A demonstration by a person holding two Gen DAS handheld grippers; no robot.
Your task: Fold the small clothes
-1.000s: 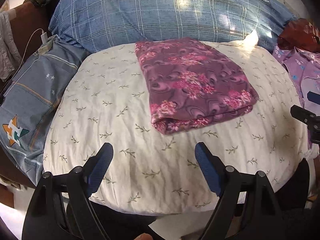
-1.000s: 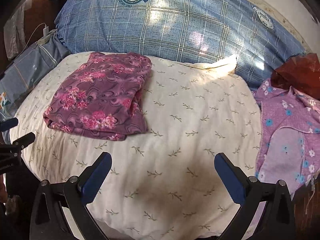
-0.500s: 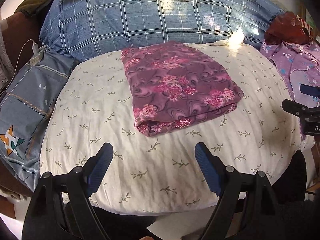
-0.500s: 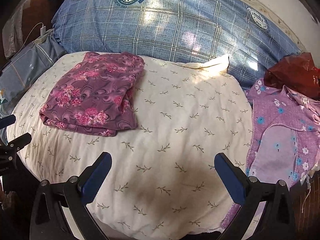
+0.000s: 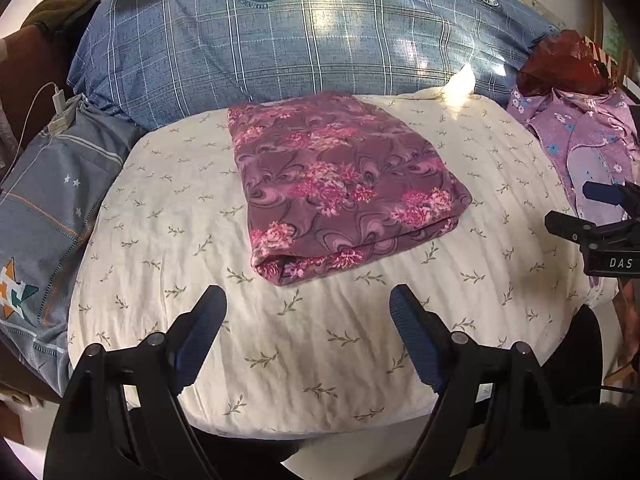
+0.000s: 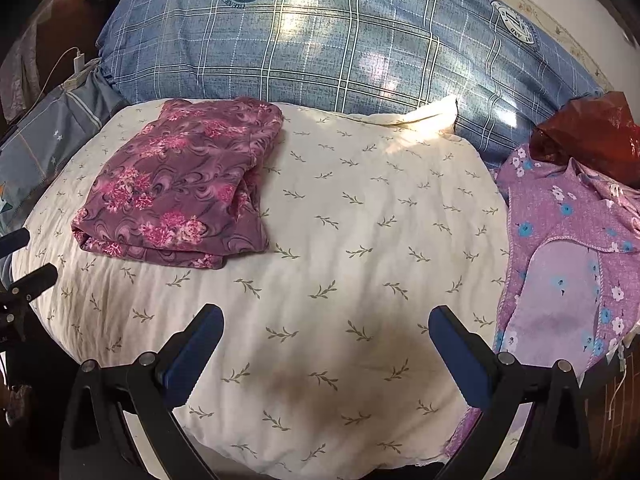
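A folded maroon floral garment (image 5: 340, 188) (image 6: 180, 184) lies flat on a cream leaf-print cushion (image 5: 168, 240) (image 6: 360, 240), toward its left part. My left gripper (image 5: 308, 300) hovers open just short of the garment's near edge, nothing between its blue pads. My right gripper (image 6: 326, 318) is open over bare cushion, to the right of the garment. An unfolded lilac floral garment (image 6: 568, 248) (image 5: 592, 148) lies at the cushion's right edge. Each gripper's tip shows at the side of the other's view.
A big blue plaid pillow (image 6: 320, 40) backs the cushion. A blue pillowcase with a star logo (image 5: 44, 208) lies left, with a white charger and cable (image 5: 60, 108) on it. A dark red plastic bag (image 6: 592, 136) sits at the far right.
Both views have shifted slightly, so the folded maroon garment sits a little lower and more to the left in the left wrist view. Neither gripper has changed its opening.
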